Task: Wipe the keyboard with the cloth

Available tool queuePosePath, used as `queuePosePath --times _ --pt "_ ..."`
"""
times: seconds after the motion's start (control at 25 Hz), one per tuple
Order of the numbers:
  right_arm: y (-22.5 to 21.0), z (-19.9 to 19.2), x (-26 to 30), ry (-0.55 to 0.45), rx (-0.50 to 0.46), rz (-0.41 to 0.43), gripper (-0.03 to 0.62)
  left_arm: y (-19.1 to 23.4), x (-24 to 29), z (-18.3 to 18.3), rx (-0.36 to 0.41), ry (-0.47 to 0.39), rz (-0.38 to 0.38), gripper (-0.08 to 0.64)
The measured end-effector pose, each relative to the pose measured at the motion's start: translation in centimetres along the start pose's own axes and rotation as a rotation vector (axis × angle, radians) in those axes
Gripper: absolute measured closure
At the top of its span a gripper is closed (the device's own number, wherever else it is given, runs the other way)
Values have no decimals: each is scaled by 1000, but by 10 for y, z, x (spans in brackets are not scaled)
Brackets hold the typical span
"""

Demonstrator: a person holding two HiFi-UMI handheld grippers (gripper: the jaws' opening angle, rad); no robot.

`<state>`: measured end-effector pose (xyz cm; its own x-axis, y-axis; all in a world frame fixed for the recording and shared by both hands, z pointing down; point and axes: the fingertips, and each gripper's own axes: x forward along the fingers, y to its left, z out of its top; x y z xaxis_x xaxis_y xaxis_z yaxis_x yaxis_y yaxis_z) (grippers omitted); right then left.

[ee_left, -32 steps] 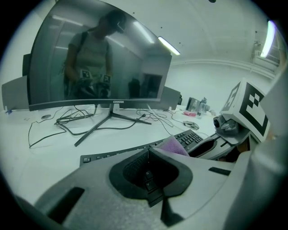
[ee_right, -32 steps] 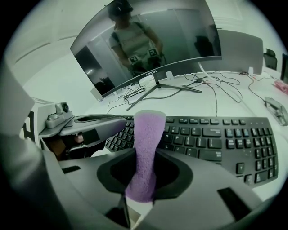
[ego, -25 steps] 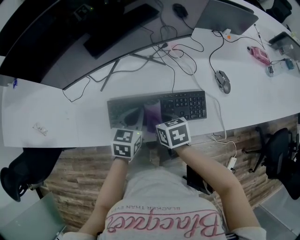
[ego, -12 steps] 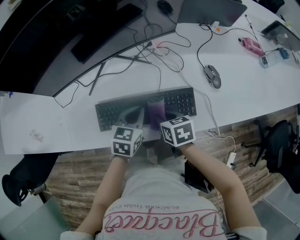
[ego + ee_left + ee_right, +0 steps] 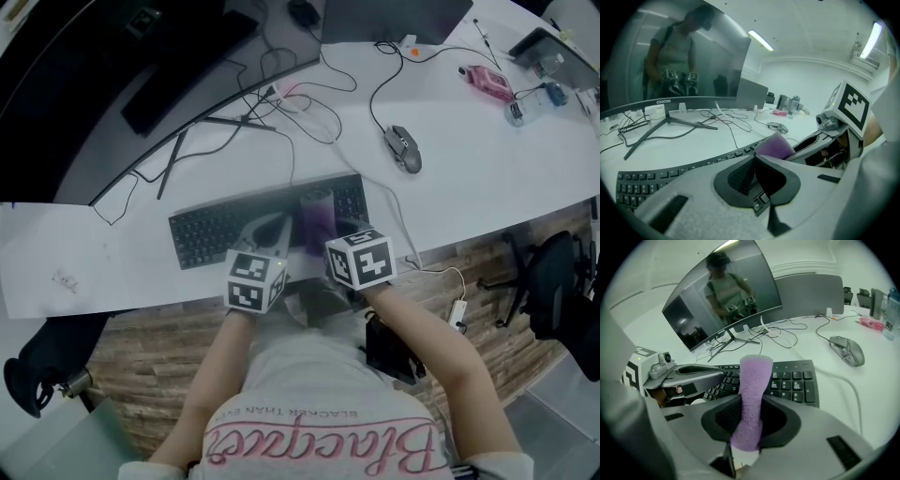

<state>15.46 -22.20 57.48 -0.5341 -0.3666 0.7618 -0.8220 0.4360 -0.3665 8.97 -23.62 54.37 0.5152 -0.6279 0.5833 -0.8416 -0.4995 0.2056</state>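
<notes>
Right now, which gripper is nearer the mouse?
Right. The right gripper, gripping the cloth over the keyboard, sits toward the person from the mouse; the left gripper is beside it, farther left.

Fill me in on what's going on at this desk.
A person holds a two-jaw gripper in each hand over a black keyboard on a white desk. The right gripper is shut on a purple spongy cloth, poised over the keyboard's right half. The left gripper, jaws together and empty, hovers beside it. Whether the cloth touches the keys cannot be told.
</notes>
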Motion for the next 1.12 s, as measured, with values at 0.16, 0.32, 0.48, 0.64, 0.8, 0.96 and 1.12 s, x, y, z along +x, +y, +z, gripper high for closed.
queuePosePath --times 0.16,0.32,0.48,0.64,0.8,0.96,1.12 --pt "-20 -1 -11 -5 15 -12 499 -12 11 5 6 0 -12 555" --pt "-40 -1 -21 -8 5 -44 499 -23 20 12 17 -6 -26 555" --pt "-60 -2 -32 -8 10 -83 499 -31 26 18 23 -12 -36 555" --pt "-80 -3 -43 -18 13 -133 499 -37 29 22 33 -16 -46 555" --pt "-100 -5 -57 -18 -51 -236 499 -42 23 29 54 -29 -54 555" --pt "-113 3 -72 -44 -107 -340 500 -42 14 32 91 -31 -56 555" --pt "-113 23 -94 -134 -93 -399 500 -31 1 44 120 -58 -45 555"
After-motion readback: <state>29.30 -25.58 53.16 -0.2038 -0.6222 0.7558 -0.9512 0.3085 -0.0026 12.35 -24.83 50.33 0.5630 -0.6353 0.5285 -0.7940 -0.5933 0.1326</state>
